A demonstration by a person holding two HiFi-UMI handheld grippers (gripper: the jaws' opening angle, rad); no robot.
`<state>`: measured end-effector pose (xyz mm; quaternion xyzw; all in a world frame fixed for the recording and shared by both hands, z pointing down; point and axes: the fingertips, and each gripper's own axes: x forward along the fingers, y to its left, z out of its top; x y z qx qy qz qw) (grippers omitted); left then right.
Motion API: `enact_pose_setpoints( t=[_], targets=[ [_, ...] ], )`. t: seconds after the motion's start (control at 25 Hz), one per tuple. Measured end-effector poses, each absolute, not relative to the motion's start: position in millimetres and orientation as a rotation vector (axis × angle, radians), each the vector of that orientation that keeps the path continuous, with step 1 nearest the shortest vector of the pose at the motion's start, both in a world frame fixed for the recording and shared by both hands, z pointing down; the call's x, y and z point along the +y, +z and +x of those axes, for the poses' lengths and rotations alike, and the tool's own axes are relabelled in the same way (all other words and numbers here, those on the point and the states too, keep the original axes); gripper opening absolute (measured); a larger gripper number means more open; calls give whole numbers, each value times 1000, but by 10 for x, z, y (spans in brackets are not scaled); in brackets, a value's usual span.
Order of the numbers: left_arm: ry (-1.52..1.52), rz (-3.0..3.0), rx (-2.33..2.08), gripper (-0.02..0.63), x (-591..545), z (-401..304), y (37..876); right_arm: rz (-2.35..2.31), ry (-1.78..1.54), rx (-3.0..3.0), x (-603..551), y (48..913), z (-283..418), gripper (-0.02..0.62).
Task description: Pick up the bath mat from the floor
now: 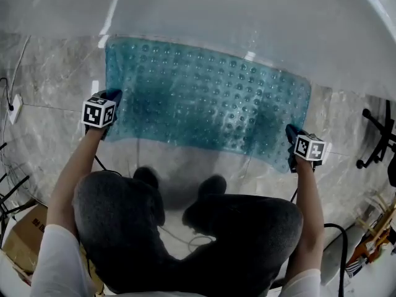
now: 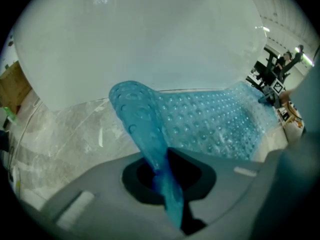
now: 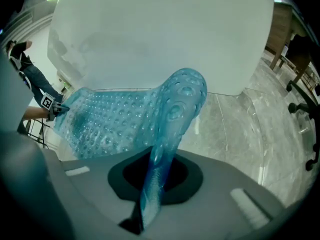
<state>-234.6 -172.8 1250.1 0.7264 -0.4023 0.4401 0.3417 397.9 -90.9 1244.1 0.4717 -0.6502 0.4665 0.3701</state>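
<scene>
Head view, teal bath mat [image 1: 210,101] over the floor [image 1: 55,104] at 12 o'clock, left gripper [image 1: 111,99] at its 9, right gripper [image 1: 291,136] at its 4; left gripper view, clamped on a mat corner; right gripper view, pinching the opposite corner.

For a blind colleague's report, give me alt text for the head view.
A person grips a translucent blue bath mat by its near corners, left tongs and right tongs each shut on it, over a marble floor beside a white tub.
</scene>
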Motion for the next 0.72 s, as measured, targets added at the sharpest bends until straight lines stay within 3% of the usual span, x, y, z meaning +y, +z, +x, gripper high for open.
enact_pose_setpoints(
  t=[0.72],
  targets=[
    [1090, 1916, -897, 18, -1335, -1826, 9382, 1125, 1189, -1721, -711, 9251, 3073, 21]
  ],
)
